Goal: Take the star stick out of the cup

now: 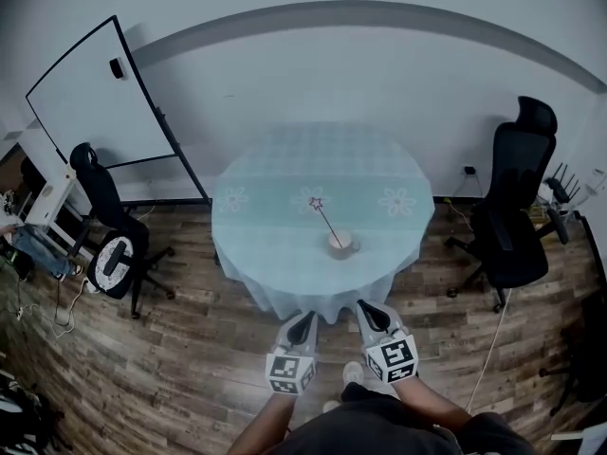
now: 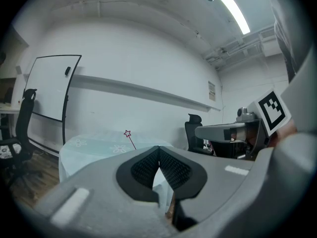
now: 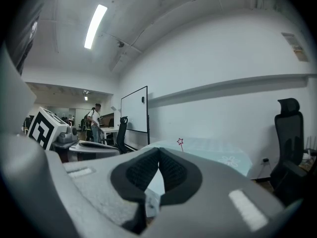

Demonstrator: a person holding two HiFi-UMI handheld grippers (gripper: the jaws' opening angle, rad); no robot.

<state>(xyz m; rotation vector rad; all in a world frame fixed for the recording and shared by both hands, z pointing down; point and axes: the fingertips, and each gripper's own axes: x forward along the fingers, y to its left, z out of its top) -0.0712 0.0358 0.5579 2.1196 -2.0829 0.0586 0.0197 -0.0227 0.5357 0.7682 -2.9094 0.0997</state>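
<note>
**Head view.** A round surface (image 1: 285, 254) draped in a pale blue flowered cloth (image 1: 322, 159) stands on a wood-plank floor (image 1: 190, 368). The cup (image 1: 340, 245) sits on it toward the near edge. The star stick (image 1: 325, 220) stands in the cup and leans up and to the left, star head uppermost. The left hand-held gripper (image 1: 304, 317) and the right hand-held gripper (image 1: 364, 305) are held side by side off the near edge, well apart from the cup and pointing toward it. A whiteboard (image 1: 100, 102) stands at far left and a black office chair (image 1: 512, 207) at far right.

**Left gripper view.** The two dark ribbed pads (image 2: 143, 170) meet at their tips with nothing between them, so the jaws are together and empty. Above them only the star head and upper shaft of the stick show against the wall. The cup is hidden behind the gripper's own body. The right hand-held gripper's marker cube shows at the right edge.

**Right gripper view.** The pads (image 3: 141, 170) likewise touch at the tips and hold nothing. The star head shows just above and right of them, and the cup is again hidden. This view alone shows a person (image 3: 95, 119) standing deep in the room, left of the whiteboard.

Only the head view shows the cup itself — and the gap between it and both grippers.
</note>
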